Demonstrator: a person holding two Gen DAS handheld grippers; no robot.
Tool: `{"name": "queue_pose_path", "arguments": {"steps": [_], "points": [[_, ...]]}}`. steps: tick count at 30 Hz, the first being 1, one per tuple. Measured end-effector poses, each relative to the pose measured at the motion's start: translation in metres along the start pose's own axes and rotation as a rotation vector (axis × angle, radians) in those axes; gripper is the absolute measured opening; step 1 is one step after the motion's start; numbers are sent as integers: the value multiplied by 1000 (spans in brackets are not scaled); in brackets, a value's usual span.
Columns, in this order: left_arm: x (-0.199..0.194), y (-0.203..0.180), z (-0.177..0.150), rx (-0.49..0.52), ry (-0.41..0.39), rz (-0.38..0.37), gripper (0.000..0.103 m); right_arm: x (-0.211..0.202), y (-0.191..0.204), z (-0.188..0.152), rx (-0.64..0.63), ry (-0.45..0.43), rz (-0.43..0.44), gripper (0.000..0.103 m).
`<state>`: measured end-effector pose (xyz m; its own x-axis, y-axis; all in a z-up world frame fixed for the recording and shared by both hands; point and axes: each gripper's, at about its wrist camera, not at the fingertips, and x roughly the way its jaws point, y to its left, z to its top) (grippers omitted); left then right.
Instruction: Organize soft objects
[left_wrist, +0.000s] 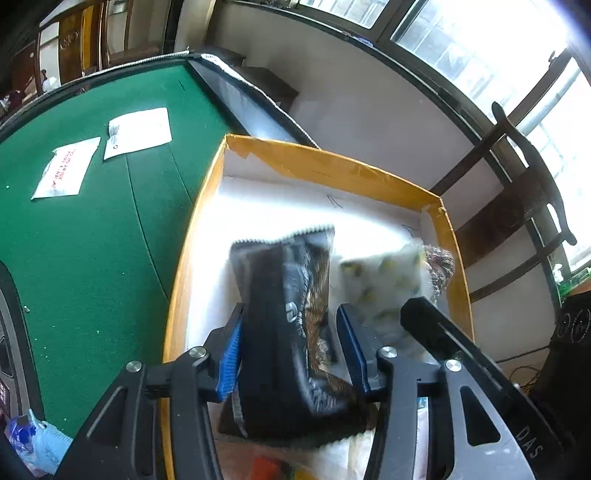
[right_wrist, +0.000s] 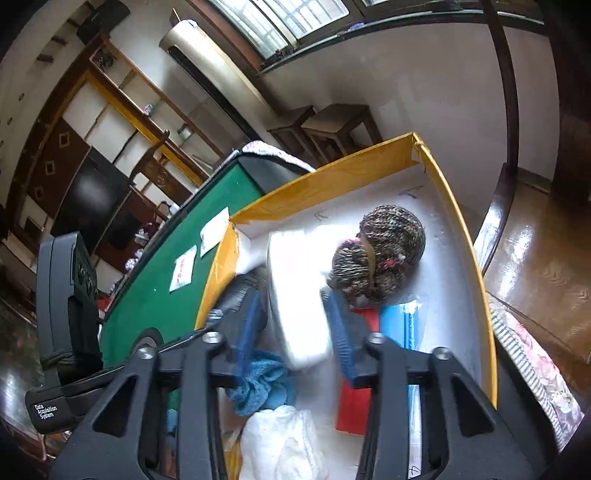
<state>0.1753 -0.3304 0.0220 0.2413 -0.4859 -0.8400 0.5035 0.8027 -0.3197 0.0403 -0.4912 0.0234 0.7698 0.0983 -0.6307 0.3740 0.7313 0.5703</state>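
My left gripper (left_wrist: 291, 314) is shut on a black snack packet (left_wrist: 266, 280), which stands tilted between the blue pads above the yellow box (left_wrist: 332, 162); the packet's top is blurred. In the right wrist view my right gripper (right_wrist: 293, 299) is open over the same box (right_wrist: 332, 177). A blurred white packet (right_wrist: 291, 258) lies between its fingers, apart from the left pad. The left wrist view shows this packet (left_wrist: 384, 280) with yellow-green prints. Two brown braided balls (right_wrist: 384, 251) rest against the box's far right wall.
A blue towel (right_wrist: 266, 380), a white cloth (right_wrist: 280, 439), a red item (right_wrist: 354, 406) and a blue packet (right_wrist: 399, 325) lie in the box's near end. Two white sachets (left_wrist: 66, 173) lie on the green table (left_wrist: 92, 240). A dark chair (left_wrist: 524, 206) stands beyond the box.
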Motion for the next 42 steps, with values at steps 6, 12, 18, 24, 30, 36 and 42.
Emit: {"name": "queue_pose_path", "arguments": {"steps": [6,12,18,24,30,36,42], "points": [[-19,-2,-1,-3,-42,-4,50,-13,1,2,-11,-62,13,48],[-31,-3,-9,0,-58,-8,50,-17,-6,5,18,-71,21,48],[-52,9,-34,-17,-76,-30,50,-21,-2,4,9,-83,40,48],[-88,23,-72,-26,-126,-53,50,-23,2,2,-13,-94,51,48],[-122,44,-117,-10,-176,-12,50,-25,15,-4,-83,-107,65,48],[-171,98,-158,-34,-270,126,53,-22,23,-7,-136,-107,61,48],[-197,176,-188,-151,-267,179,61,-18,25,-8,-146,-107,48,48]]}}
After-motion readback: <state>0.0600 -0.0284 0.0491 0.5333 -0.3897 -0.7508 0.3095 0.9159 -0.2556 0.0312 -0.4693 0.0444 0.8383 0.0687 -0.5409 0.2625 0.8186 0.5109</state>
